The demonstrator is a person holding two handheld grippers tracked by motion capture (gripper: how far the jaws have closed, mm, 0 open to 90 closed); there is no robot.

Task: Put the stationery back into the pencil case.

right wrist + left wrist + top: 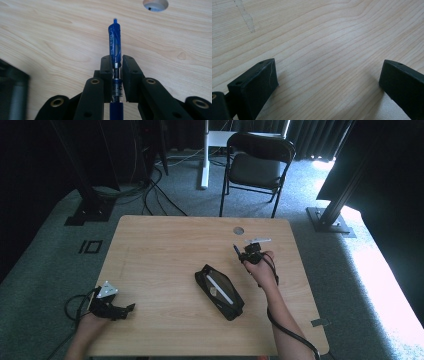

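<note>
Clamped between the black jaws of my right claw (117, 65) is the blue pen (114, 40), its long axis running straight along the claw, tip end poking out toward twelve o'clock in the right gripper view. From the high view I've got that claw (248, 255) lifted clear of the surface (160, 250), and the open black pencil case (220, 291) lies at roughly seven o'clock from it, near but not touching. The case's long axis runs from ten to four o'clock, so I judge the pen needs turning to line up with that opening before it goes in. My right hand is plainly the nearer one. My left claw (114, 308) rests well apart at the case's nine o'clock, jaws spread wide over bare wood (324, 50), holding nothing.
</note>
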